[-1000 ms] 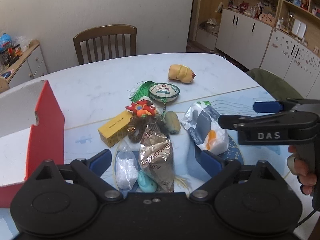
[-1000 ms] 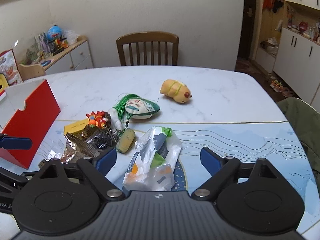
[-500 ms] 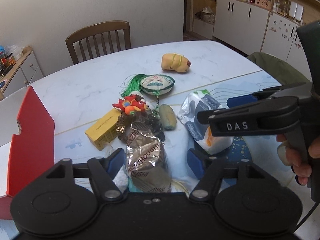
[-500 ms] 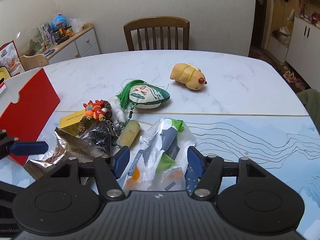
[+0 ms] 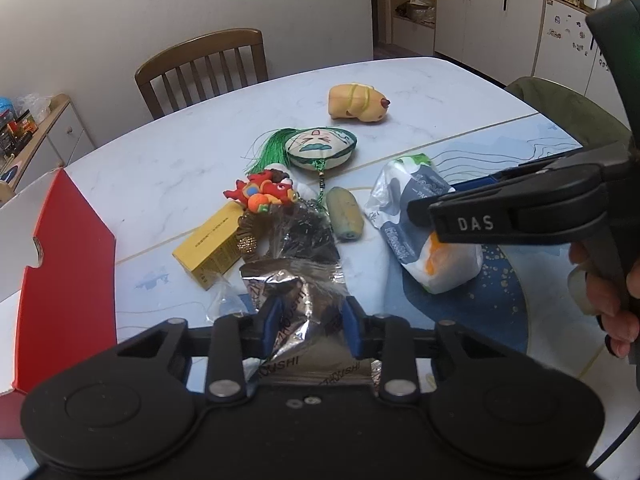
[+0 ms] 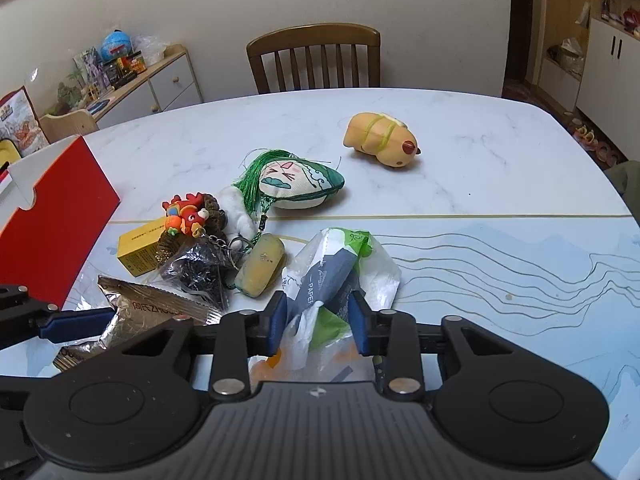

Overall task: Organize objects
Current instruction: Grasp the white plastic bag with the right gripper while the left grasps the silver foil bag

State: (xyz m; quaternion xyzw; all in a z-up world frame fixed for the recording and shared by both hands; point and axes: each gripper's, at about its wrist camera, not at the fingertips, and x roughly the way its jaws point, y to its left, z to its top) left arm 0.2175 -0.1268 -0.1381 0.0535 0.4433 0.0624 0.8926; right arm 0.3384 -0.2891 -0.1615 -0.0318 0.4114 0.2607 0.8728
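A crumpled silver foil snack packet (image 5: pixel 296 284) lies at the table's near edge, and my left gripper (image 5: pixel 310 322) is shut on its near end. Beside it on the right, a white tissue pack with grey, green and orange print (image 6: pixel 332 272) sits between the blue pads of my right gripper (image 6: pixel 317 320), which is shut on it. In the left wrist view the tissue pack (image 5: pixel 424 240) is partly hidden by the right gripper's black body. An open red box (image 5: pixel 68 264) stands at the left.
A yellow carton (image 5: pixel 212 244), a red dragon keychain (image 5: pixel 264 194), an olive oblong piece (image 5: pixel 344 214), a green-tasselled sachet (image 5: pixel 320 148) and a yellow toy animal (image 5: pixel 356 104) lie farther back. A wooden chair (image 6: pixel 316 60) stands behind the table. A hand (image 5: pixel 612 300) holds the right gripper.
Both grippers went from wide open to shut, the left on the foil packet and the right on the tissue pack. Both also moved forward and lower over the table.
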